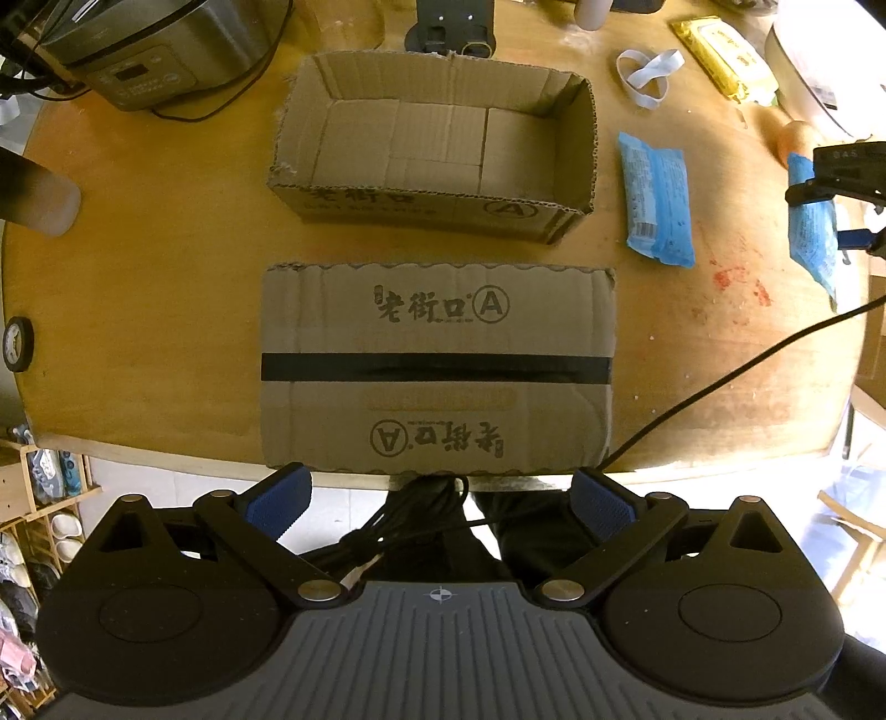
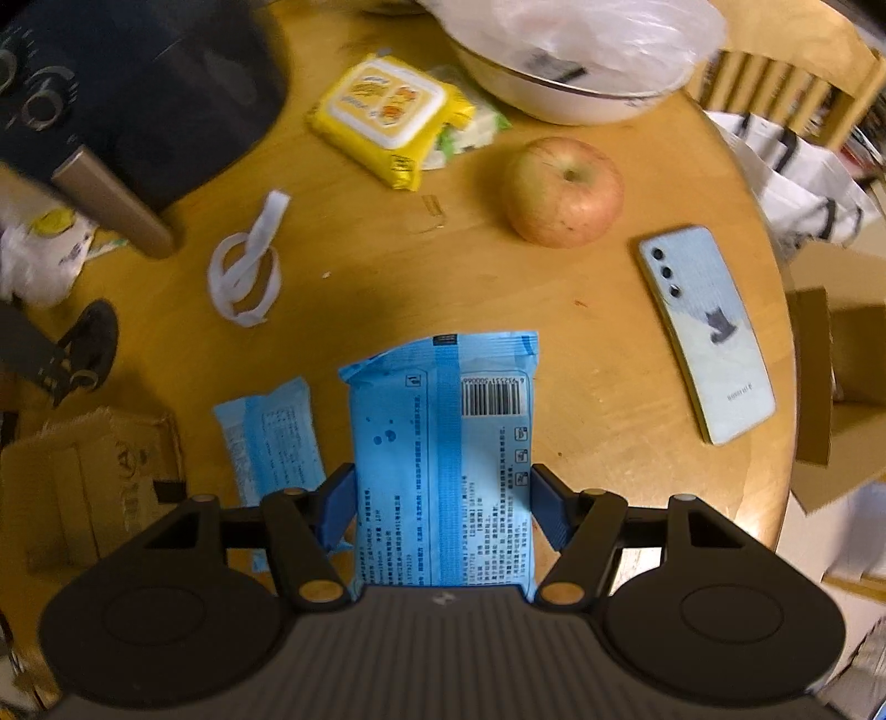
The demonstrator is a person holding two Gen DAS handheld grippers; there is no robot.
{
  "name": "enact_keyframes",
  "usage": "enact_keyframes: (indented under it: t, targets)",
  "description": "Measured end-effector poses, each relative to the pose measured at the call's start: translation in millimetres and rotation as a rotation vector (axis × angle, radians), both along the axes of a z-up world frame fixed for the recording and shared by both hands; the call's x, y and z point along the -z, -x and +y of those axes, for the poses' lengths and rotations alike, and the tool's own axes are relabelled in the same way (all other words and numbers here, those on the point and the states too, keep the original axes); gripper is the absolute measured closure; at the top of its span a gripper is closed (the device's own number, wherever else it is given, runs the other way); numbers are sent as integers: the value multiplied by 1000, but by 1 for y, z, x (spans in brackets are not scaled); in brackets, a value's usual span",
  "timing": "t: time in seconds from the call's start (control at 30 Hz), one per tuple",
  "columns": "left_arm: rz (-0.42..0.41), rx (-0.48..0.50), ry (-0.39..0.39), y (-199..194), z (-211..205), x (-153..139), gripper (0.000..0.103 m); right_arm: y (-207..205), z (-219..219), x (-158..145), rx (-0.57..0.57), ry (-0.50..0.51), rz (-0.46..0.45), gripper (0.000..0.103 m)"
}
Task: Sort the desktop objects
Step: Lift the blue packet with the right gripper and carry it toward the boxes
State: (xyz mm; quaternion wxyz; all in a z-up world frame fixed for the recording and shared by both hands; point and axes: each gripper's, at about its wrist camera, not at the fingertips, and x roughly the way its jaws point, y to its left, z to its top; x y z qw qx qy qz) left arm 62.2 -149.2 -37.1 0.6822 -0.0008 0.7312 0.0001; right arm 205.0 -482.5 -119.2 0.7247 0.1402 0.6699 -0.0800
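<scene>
My right gripper [image 2: 443,509] is shut on a blue wipes pack [image 2: 443,443] and holds it above the table; it also shows at the right edge of the left wrist view [image 1: 811,243]. A second blue pack [image 1: 656,199] lies on the table right of the open cardboard box [image 1: 570,221], and also shows in the right wrist view [image 2: 271,443]. A flat taped cardboard box [image 1: 437,338] lies in front of the open box. My left gripper [image 1: 437,498] is open and empty at the table's near edge.
A yellow wipes pack [image 2: 387,116], an apple [image 2: 565,191], a phone [image 2: 706,332], a white strap [image 2: 249,266] and a white bowl [image 2: 559,105] sit on the round table. A rice cooker [image 1: 149,50] stands at the far left. A black cable [image 1: 736,365] crosses the right side.
</scene>
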Motion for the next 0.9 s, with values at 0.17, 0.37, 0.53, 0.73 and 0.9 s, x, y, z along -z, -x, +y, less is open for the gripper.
enact_keyframes:
  t: [0.17, 0.37, 0.53, 0.73, 0.9]
  targets:
    - [0, -4, 2, 1, 2, 0, 0, -3, 6, -4, -93, -3, 0, 38]
    - [-2, -10, 6, 2, 4, -1, 0, -4, 9, -11, -137, 10, -12, 38]
    - [-9, -18, 1, 2, 8, -3, 0, -7, 13, -20, -175, 11, -26, 38]
    - [-16, -20, -2, 3, 12, -6, 0, -8, 17, -24, -188, 16, -26, 38]
    - [-20, -13, -3, 2, 17, -8, 0, -7, 21, -25, -182, 18, -25, 38]
